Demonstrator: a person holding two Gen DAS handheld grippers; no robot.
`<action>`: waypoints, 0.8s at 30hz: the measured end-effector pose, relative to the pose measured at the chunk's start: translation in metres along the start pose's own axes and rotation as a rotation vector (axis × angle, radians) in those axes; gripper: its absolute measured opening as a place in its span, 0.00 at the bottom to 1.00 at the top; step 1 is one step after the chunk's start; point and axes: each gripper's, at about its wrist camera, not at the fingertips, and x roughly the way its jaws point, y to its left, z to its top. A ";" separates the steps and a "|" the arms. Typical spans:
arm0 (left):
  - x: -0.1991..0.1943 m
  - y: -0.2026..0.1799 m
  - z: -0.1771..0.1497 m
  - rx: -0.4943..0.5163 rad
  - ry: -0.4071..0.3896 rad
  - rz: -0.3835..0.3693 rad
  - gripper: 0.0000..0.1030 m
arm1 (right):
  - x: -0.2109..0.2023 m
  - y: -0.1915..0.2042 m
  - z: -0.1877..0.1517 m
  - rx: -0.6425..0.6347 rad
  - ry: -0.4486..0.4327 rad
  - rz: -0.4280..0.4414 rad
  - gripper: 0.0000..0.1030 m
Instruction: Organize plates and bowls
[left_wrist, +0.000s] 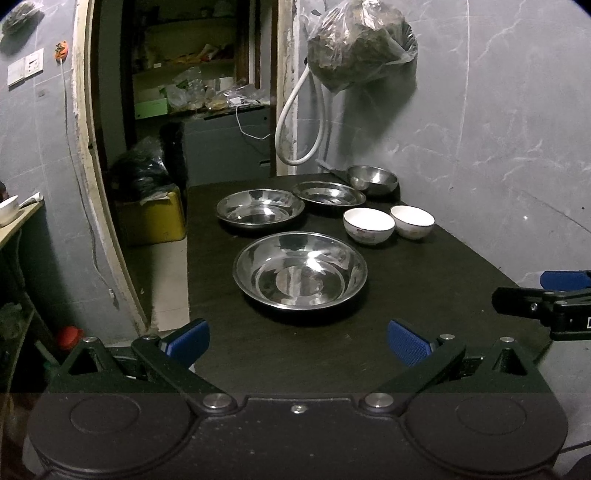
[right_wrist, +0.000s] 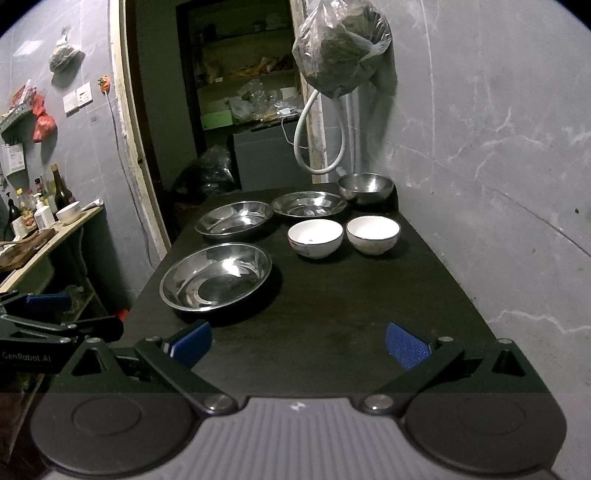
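Note:
On the dark table (left_wrist: 424, 295) stand three steel plates: a near one (left_wrist: 300, 275) (right_wrist: 216, 277), a middle-left one (left_wrist: 259, 209) (right_wrist: 233, 218) and a far one (left_wrist: 328, 194) (right_wrist: 309, 205). A steel bowl (left_wrist: 373, 178) (right_wrist: 365, 187) sits in the far corner. Two white ceramic bowls (left_wrist: 368, 225) (left_wrist: 412, 221) (right_wrist: 315, 237) (right_wrist: 373, 229) stand side by side on the right. My left gripper (left_wrist: 298, 341) is open over the table's near edge, empty. My right gripper (right_wrist: 298, 341) is open too, beside it; it also shows at the edge of the left wrist view (left_wrist: 546, 295).
A grey marbled wall (left_wrist: 498, 147) borders the table's right and far sides. A filled plastic bag (left_wrist: 360, 40) and a white hose (left_wrist: 295, 125) hang above the far corner. A doorway (left_wrist: 184, 110) with a yellow box (left_wrist: 151, 218) opens left. A counter with bottles (right_wrist: 40, 210) stands further left.

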 end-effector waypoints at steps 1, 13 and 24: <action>0.000 0.000 0.000 0.000 0.001 0.001 0.99 | 0.000 0.000 -0.001 0.001 -0.001 0.000 1.00; 0.005 -0.001 0.000 0.006 0.016 0.004 0.99 | 0.004 0.000 -0.002 0.008 0.008 0.002 1.00; 0.015 0.002 0.001 -0.005 0.043 0.003 0.99 | 0.014 0.002 -0.001 0.000 0.029 0.006 1.00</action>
